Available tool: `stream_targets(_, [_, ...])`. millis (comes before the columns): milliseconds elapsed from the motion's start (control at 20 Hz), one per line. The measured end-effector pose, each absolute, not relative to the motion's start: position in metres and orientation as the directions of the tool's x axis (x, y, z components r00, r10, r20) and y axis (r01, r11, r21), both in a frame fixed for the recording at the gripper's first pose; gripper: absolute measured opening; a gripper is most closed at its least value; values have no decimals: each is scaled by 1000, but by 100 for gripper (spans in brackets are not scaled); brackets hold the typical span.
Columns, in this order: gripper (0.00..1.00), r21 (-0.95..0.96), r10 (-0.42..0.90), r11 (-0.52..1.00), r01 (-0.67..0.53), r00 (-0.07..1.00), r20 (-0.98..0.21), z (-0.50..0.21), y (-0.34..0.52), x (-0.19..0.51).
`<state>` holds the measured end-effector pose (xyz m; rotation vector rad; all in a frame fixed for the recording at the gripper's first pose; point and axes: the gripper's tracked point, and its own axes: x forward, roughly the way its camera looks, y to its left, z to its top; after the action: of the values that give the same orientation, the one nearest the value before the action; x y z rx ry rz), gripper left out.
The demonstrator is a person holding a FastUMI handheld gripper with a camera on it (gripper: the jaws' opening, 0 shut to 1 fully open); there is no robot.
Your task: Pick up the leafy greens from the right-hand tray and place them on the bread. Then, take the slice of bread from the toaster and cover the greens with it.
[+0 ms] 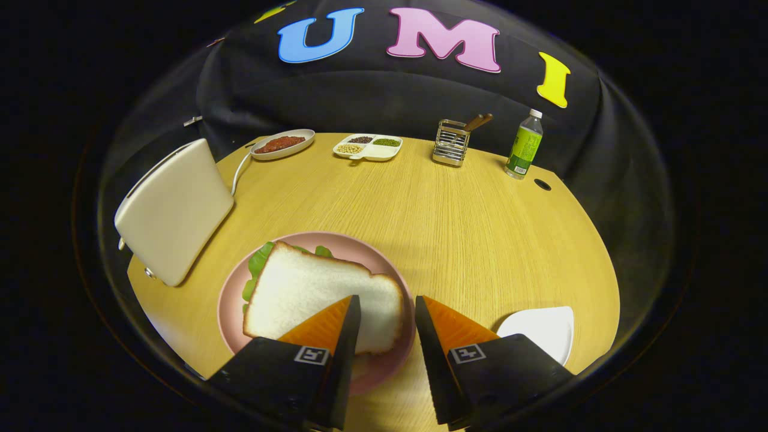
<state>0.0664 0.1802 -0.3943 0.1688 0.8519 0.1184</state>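
Gripper (387,300) held apart, nothing between its fingers, just above the near edge of the plate (231,300). Bread (312,297) lay on the plate, covering greens (258,264) that peeked out at its far-left side. Toaster (171,210) stood left of the plate, white tray (543,330) right of it, bottle (525,147) far beyond.

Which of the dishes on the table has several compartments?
The white divided dish at the far side, between the oval dish of red food and the metal utensil holder. The pink plate and the white tray near the open claw are undivided.
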Motion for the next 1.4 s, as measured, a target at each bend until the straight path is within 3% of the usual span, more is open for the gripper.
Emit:
stream_targets(50, [62, 179, 156, 983, -33, 659, -736, -393, 175, 68])
stream_targets(200, [96, 175, 145, 984, -22, 662, -735, -392, 165, 71])
stream_targets(250, [98, 179, 148, 984, -21, 662, -735, -390, 163, 70])
stream_targets(700, [99, 204, 133, 979, -3, 766, -629, -320, 128, 71])
stream_targets(1400, [99, 81, 77, 995, -60, 972, -222, -98, 52, 38])
